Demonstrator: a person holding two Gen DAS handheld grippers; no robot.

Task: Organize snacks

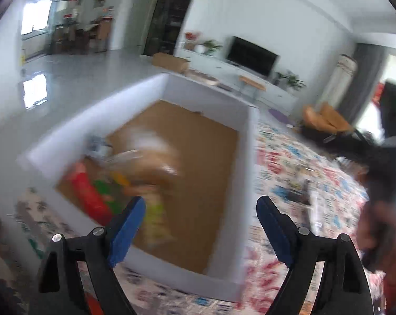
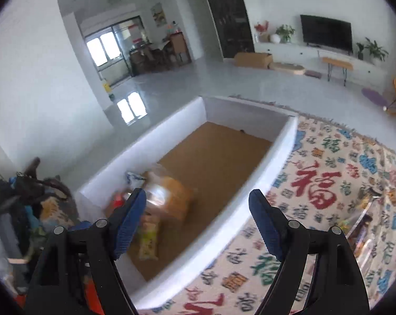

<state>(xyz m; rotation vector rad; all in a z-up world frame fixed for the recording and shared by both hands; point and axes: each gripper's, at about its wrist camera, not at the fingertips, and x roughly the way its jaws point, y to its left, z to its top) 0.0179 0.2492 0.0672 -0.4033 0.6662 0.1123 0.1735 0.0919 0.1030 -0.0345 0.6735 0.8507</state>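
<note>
A white box (image 1: 250, 157) with a brown cardboard floor sits on a patterned cloth. Several snack packs lie blurred in its near-left corner: a red pack (image 1: 90, 197), a clear bag with orange contents (image 1: 150, 157) and a yellow-green pack (image 1: 155, 218). My left gripper (image 1: 200, 225) is open and empty above the box's near edge. In the right wrist view the same box (image 2: 284, 141) holds the orange bag (image 2: 171, 197) and the yellow-green pack (image 2: 148, 239). My right gripper (image 2: 198, 220) is open and empty over the box's near wall.
The cloth with red and blue characters (image 2: 316, 189) spreads to the right of the box; more snack packs (image 2: 360, 225) lie on it at the right edge. A pile of dark things (image 2: 21, 204) sits at left. The other hand and gripper (image 1: 381, 173) show at right.
</note>
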